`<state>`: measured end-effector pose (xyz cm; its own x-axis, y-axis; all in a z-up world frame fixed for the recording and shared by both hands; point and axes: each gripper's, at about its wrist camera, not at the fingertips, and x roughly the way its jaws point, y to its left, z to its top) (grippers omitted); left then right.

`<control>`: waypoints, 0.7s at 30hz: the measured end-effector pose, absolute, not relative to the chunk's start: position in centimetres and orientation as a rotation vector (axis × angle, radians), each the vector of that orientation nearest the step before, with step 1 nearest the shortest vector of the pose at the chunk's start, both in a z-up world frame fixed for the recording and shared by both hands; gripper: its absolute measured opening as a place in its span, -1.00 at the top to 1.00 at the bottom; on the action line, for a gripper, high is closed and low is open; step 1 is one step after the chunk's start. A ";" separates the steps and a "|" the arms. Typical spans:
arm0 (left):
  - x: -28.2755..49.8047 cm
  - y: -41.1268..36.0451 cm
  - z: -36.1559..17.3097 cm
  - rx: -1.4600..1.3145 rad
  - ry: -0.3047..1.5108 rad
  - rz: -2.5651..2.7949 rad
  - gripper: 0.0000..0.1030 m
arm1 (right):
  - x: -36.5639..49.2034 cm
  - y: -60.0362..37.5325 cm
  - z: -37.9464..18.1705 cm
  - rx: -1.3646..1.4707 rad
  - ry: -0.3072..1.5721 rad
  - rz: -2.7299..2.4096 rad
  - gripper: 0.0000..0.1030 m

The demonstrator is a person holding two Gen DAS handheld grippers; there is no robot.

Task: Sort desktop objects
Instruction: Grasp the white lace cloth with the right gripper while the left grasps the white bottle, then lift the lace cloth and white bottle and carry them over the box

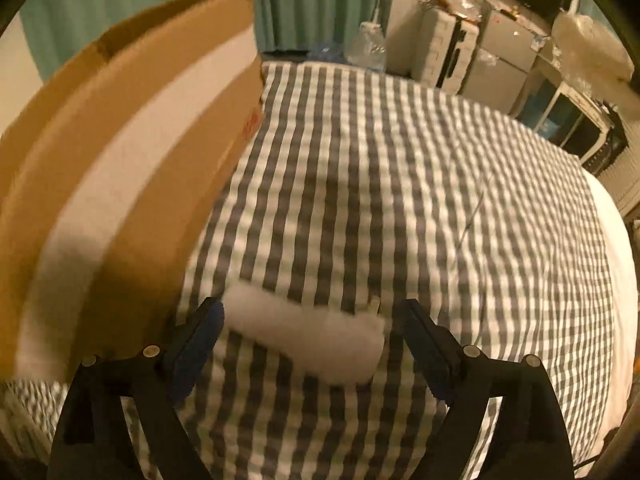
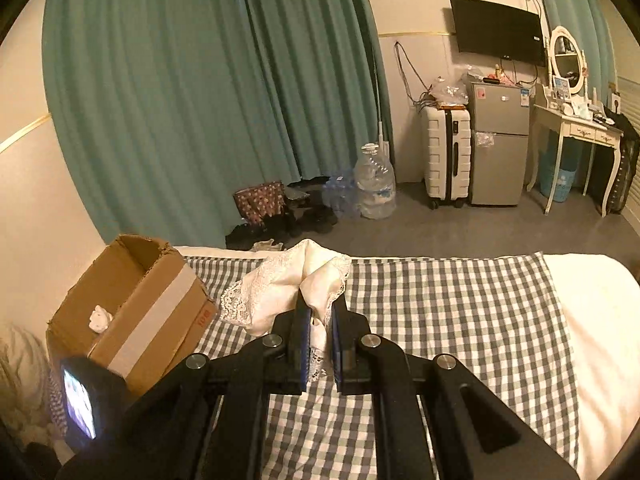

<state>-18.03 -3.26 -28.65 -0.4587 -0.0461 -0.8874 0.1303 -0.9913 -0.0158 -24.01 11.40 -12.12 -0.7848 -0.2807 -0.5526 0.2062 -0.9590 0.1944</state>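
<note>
My right gripper (image 2: 320, 300) is shut on a cream lace-edged cloth (image 2: 280, 284) and holds it above the checked bed cover (image 2: 440, 312). An open cardboard box (image 2: 132, 304) with a white tape stripe stands to the left; a small white object (image 2: 100, 318) lies inside it. In the left wrist view my left gripper (image 1: 312, 312) is open, low over the checked cover (image 1: 400, 180). A blurred white soft item (image 1: 308, 340) lies between its fingers. The box's side (image 1: 132, 168) stands close on the left.
A device with a lit screen (image 2: 78, 402) sits at lower left beside the box. Beyond the bed are green curtains (image 2: 200, 100), water bottles (image 2: 374, 188), a white suitcase (image 2: 446, 156), a small fridge (image 2: 498, 144) and a dressing table (image 2: 576, 128).
</note>
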 end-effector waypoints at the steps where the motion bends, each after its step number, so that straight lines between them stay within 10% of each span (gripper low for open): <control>1: -18.0 -3.2 -29.0 1.583 0.129 -2.582 -0.81 | -23.9 11.2 -12.3 0.878 -0.177 -2.738 0.84; 8: -19.8 -3.3 -33.1 1.659 0.158 -2.493 -0.95 | -22.8 11.2 -11.4 0.855 -0.174 -2.731 0.84; 15: -21.2 -1.7 -33.2 1.593 0.102 -2.581 -0.29 | -19.4 11.2 -8.0 0.731 -0.153 -2.763 0.84; 21: -20.3 -0.4 -32.2 1.571 0.079 -2.645 -0.27 | -16.2 12.2 -4.7 0.601 -0.173 -2.785 0.84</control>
<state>-20.30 -0.41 -32.17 -0.4774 -0.0289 -0.8782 0.0815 -0.9966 -0.0116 -16.23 12.20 -4.74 -0.8722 -0.3009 -0.3856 0.2509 -0.9520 0.1753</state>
